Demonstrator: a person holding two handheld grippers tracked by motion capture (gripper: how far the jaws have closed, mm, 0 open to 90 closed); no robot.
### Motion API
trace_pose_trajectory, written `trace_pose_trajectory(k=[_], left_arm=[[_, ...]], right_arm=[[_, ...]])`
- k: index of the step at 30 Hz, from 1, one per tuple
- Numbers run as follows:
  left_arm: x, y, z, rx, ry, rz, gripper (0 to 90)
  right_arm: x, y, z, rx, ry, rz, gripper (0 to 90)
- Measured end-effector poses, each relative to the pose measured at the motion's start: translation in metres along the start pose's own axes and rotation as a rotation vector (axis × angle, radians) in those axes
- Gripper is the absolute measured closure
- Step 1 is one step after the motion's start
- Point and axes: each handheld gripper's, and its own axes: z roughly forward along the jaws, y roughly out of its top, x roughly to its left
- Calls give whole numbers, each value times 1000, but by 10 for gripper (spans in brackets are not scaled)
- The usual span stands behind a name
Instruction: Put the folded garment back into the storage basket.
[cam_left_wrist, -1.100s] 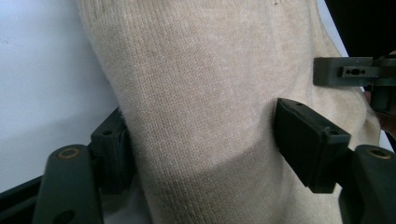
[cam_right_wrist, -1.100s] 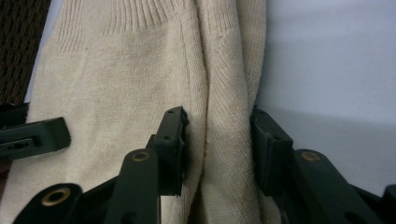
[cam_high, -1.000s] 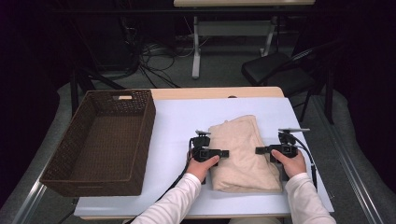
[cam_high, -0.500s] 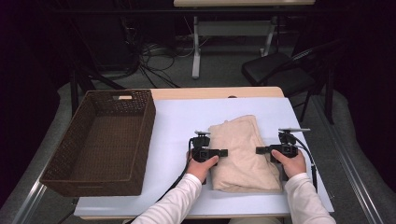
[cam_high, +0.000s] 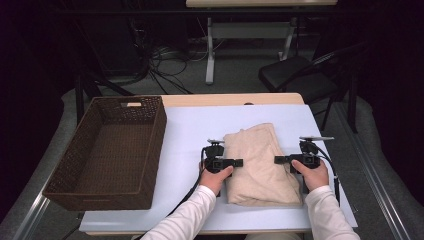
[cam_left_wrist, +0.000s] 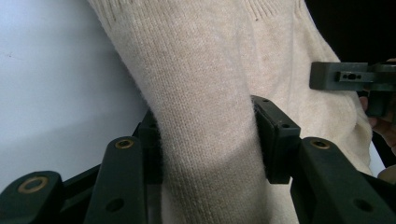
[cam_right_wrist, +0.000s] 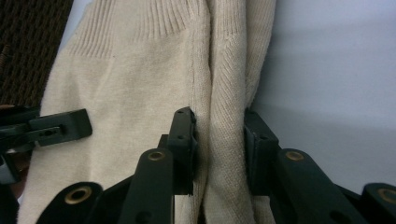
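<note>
A: Both sets of jaws have just been closing. The left gripper (cam_high: 239, 162) now has its pads pinched on a thick fold of the folded cream knitted sweater (cam_high: 260, 165), right at its left edge.

B: And the right gripper (cam_high: 278, 160)?

A: Same on the other side: in the right gripper view its pads (cam_right_wrist: 184, 140) squeeze a ribbed fold along the right edge. Nearly as tight as they go, wool bunched between them.

B: Where's the sweater?

A: Flat on the white table (cam_high: 190, 135), between the two hands, neither of which has shifted. The dark brown woven basket (cam_high: 150, 150) sits well to the left, nothing in it.

B: So the grasp is made?

A: Looks so. I'd judge a lift comes next, probably toward that basket, both sides rising together or it sags.
</note>
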Motion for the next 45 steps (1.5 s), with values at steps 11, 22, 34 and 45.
trace_pose_trajectory(k=[11, 22, 34, 45], left_arm=[[-2, 1, -3, -7, 1, 6, 551], [-4, 5, -7, -5, 8, 23, 561], [-8, 10, -11, -8, 11, 29, 569], [-11, 15, -18, -11, 18, 42, 574]], right_arm=[[8, 2, -8, -19, 6, -9, 697], [16, 3, -13, -46, 4, -23, 702], [22, 5, -19, -71, 18, -19, 706], [32, 7, -25, -90, 21, -44, 709]])
